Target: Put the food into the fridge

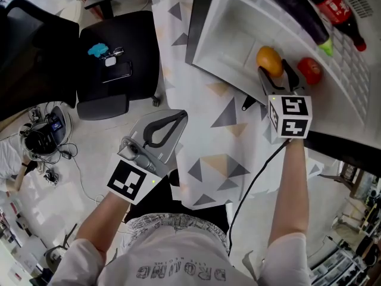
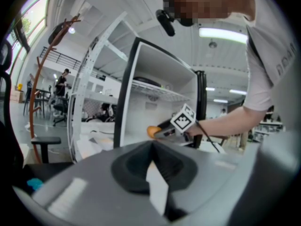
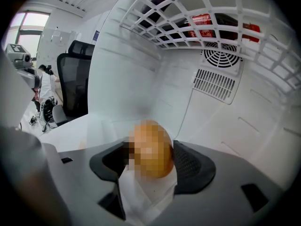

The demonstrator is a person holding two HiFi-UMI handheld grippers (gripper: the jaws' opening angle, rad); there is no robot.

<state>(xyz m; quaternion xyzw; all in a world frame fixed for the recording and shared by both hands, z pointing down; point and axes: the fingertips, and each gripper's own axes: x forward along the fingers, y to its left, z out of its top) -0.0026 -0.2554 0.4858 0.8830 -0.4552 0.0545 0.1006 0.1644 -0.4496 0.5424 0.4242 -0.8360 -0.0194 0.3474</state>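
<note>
My right gripper [image 1: 275, 70] reaches into the open white fridge [image 1: 232, 40] and is shut on an orange [image 1: 269, 60]. In the right gripper view the orange [image 3: 150, 149] sits between the dark pads [image 3: 193, 166], below the wire shelf [image 3: 155, 13]. A red round fruit [image 1: 309, 70] lies just right of the gripper on the fridge floor. On the wire shelf lie a cola bottle [image 1: 338, 8] and a dark vegetable with a green end [image 1: 325, 46]. My left gripper [image 1: 178, 117] is shut with nothing in it, held over the table's left edge.
A cloth with grey and tan triangles [image 1: 202, 130] covers the table under the fridge. A black office chair [image 1: 116, 58] with a blue item and keys stands left of it. Cables and gear [image 1: 41, 139] litter the floor at far left. A black cable [image 1: 256, 177] trails from the right gripper.
</note>
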